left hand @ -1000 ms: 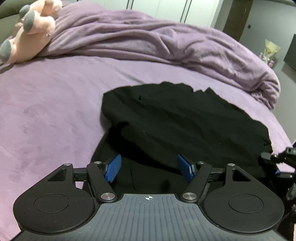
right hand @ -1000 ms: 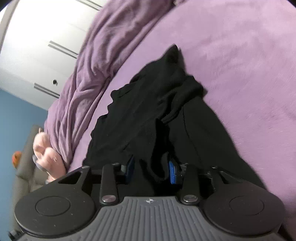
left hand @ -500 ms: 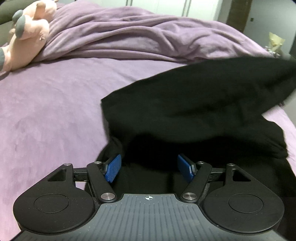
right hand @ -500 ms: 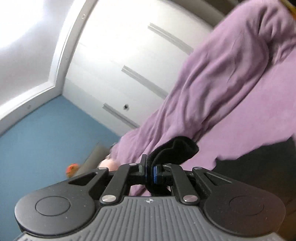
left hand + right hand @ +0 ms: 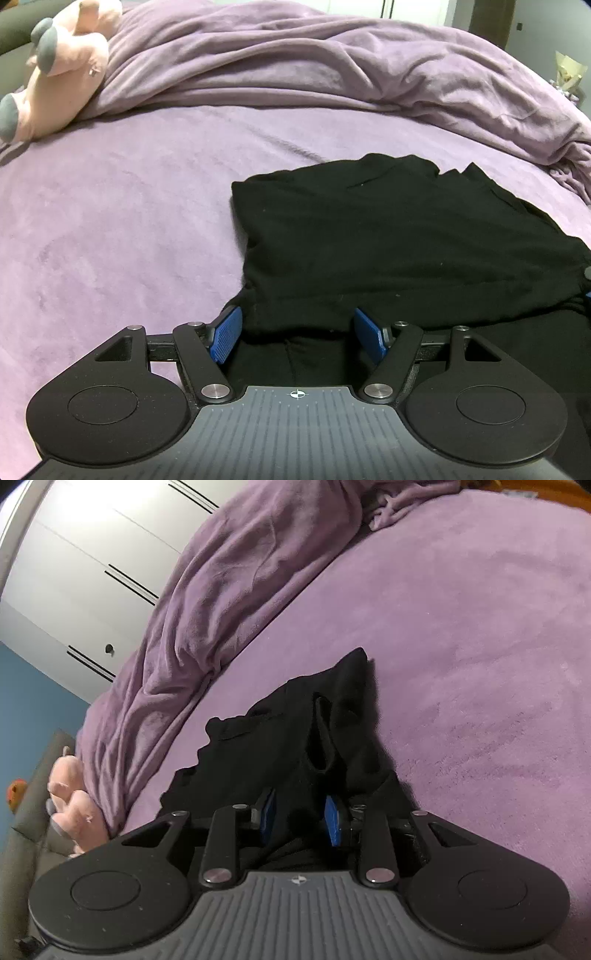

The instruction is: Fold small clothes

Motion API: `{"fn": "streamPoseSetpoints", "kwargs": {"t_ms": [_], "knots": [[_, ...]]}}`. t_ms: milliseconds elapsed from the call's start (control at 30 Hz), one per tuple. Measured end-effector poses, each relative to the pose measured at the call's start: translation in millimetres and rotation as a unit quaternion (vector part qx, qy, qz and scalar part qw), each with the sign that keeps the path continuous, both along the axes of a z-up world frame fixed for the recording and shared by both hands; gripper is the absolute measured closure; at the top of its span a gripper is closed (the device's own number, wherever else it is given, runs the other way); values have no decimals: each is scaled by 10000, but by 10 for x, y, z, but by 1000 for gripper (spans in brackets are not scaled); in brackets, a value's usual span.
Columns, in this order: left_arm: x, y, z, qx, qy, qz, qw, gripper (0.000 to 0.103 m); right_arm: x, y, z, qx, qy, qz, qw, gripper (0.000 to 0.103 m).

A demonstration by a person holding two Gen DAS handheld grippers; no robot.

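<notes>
1. The right claw (image 5: 301, 819) is opening, its blue pads standing a little apart with black cloth lying between them but not pinched; judging by this, it is letting go of a flap it has laid over.
2. The left claw (image 5: 297, 334) is standing wide and released, hovering over the near hem of the black garment (image 5: 388, 240), gripping nothing; it is probably waiting to take the next edge.
3. The black garment is lying on the bed (image 5: 110, 221), part-folded, one layer doubled over another, with a loose tail showing near the claws; its far corner (image 5: 356, 661) is poking out, so the fold is looking unfinished.
4. Beyond it a bunched purple blanket (image 5: 332, 66) is heaped along the far side, well clear of the folding area.
5. A pink plush toy (image 5: 59, 70) is resting against that blanket, well apart from the garment.
</notes>
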State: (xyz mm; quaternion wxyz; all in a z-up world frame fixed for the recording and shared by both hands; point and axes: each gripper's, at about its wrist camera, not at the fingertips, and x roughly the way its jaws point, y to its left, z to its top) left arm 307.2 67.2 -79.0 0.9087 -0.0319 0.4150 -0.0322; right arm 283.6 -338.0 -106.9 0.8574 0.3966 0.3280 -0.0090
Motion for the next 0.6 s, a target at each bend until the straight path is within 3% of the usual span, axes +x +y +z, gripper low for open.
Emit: {"fn": "streamPoseSetpoints", "kwargs": {"t_ms": [67, 100, 133, 200, 267, 300, 333, 400, 433, 500, 567, 600], "knots": [[11, -11, 16, 22, -51, 30, 10000, 30, 49, -1, 34, -242, 73, -21, 9997, 84], [17, -9, 21, 42, -67, 60, 10000, 30, 93, 18, 65, -366, 166, -79, 9992, 97], [25, -3, 23, 63, -76, 106, 9999, 30, 132, 10, 79, -474, 226, -173, 9985, 100], [46, 24, 27, 102, -84, 183, 9997, 30, 92, -31, 178, -450, 7, -263, 9986, 100], [45, 66, 24, 152, -50, 283, 9995, 30, 8, -123, 217, 96, -541, -231, 9982, 100], [35, 102, 27, 137, 17, 312, 9994, 31, -16, -157, 221, 185, -577, -224, 9979, 100], [4, 144, 46, 91, 47, 334, 9994, 31, -34, -170, 231, -15, -381, -287, 9989, 94], [-111, 212, 146, 89, -84, 405, 9991, 31, -138, -158, 279, -859, 17, -621, 9944, 93], [-183, 222, 237, 147, -274, 477, 9984, 31, -215, -152, 318, -1229, 59, -848, 9888, 89], [-235, 181, 413, 74, -650, 420, 9970, 27, -360, -146, 380, -1474, -243, -1182, 9817, 80], [-122, 56, 547, -235, -808, 163, 9963, 12, -353, -105, 369, -996, -558, -1138, 9869, 79], [-40, -16, 561, -406, -836, 16, 9957, 9, -274, -37, 321, -453, -727, -850, 9927, 79]]}}
